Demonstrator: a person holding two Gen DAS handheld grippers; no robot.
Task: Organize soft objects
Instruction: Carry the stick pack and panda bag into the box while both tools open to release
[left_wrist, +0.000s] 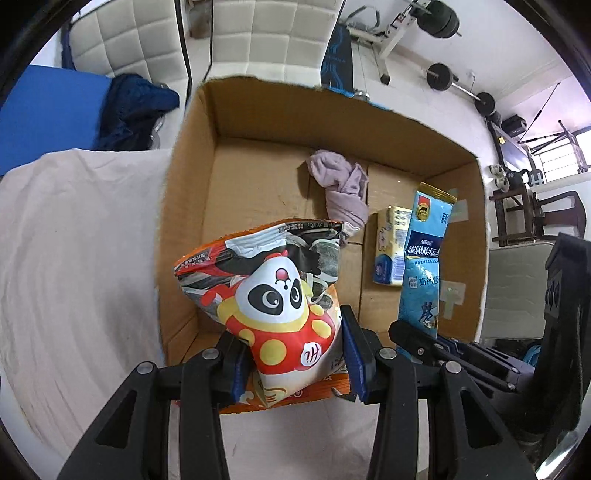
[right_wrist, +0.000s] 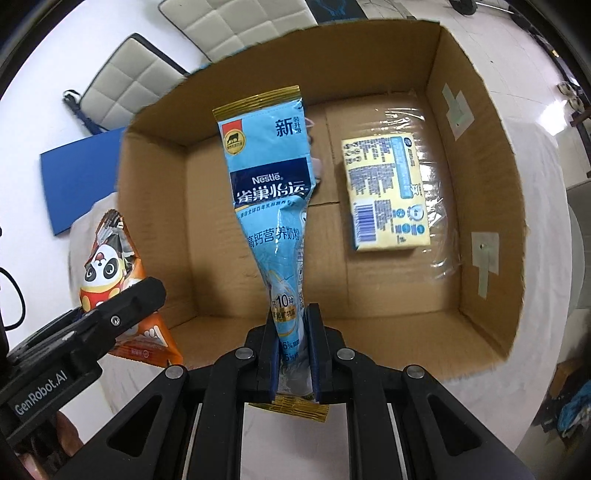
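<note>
1. The left wrist view looks forward along the left tongs (left_wrist: 295, 354), tilted down into the cardboard box (left_wrist: 369, 122) from close at its near left corner
2. The right wrist view sits close over the near wall, facing down into the box
3. Both share the box floor, the yellow pack (right_wrist: 386, 194), and each other's tongs
</note>
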